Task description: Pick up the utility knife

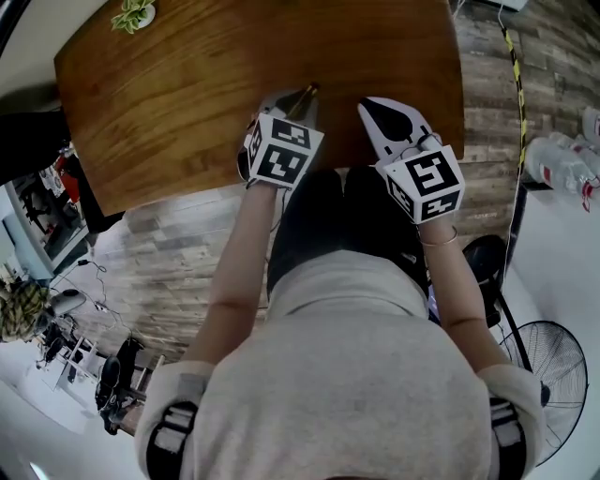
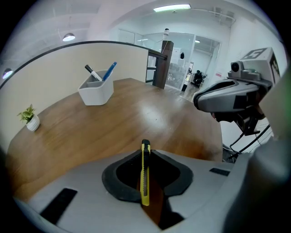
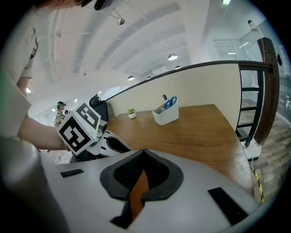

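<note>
The utility knife (image 2: 145, 179), yellow with a black edge, stands on its edge between the jaws of my left gripper (image 2: 145, 149), which is shut on it. In the head view the left gripper (image 1: 298, 101) is over the near edge of the wooden table (image 1: 187, 84), and the knife's tip (image 1: 307, 93) pokes out ahead of it. My right gripper (image 1: 380, 112) hovers beside it to the right, over the same edge. In the right gripper view its jaws (image 3: 143, 153) are shut with nothing between them.
A white pen holder (image 2: 96, 91) with two pens stands far across the table. A small potted plant (image 1: 133, 14) sits at the table's far left edge. On the floor to the right are a fan (image 1: 553, 375) and plastic bottles (image 1: 562, 159).
</note>
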